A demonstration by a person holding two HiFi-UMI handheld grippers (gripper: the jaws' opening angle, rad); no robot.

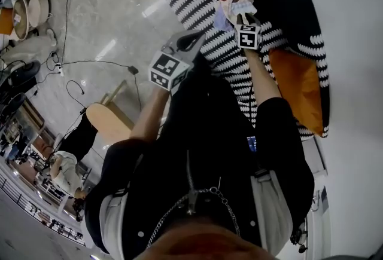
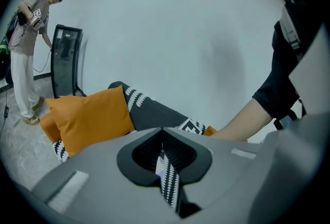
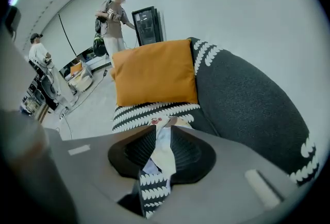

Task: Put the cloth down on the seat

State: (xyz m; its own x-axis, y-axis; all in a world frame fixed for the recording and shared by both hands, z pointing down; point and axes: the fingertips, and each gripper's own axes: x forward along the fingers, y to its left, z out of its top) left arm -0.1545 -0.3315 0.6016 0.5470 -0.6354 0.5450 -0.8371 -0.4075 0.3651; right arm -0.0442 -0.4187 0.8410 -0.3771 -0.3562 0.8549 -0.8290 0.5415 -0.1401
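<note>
Cloth (image 3: 164,153) pinched in right gripper (image 3: 163,124) over striped seat (image 3: 138,115), orange cushion (image 3: 154,71) behind, left gripper (image 2: 163,135) pressed together

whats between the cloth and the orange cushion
Only a strip of the black-and-white striped seat, with nothing lying on it. The right gripper view shows it, beyond the cloth and before the orange cushion.

- cloth (image 1: 231,5): pale cream and lavender with a small red print, bunched into a crumpled wad, pinched between the jaws of the right gripper (image 3: 164,124), held over the seat's striped part
- seat (image 3: 149,110): black-and-white zigzag striped cushion, dark grey padded back behind it
</note>
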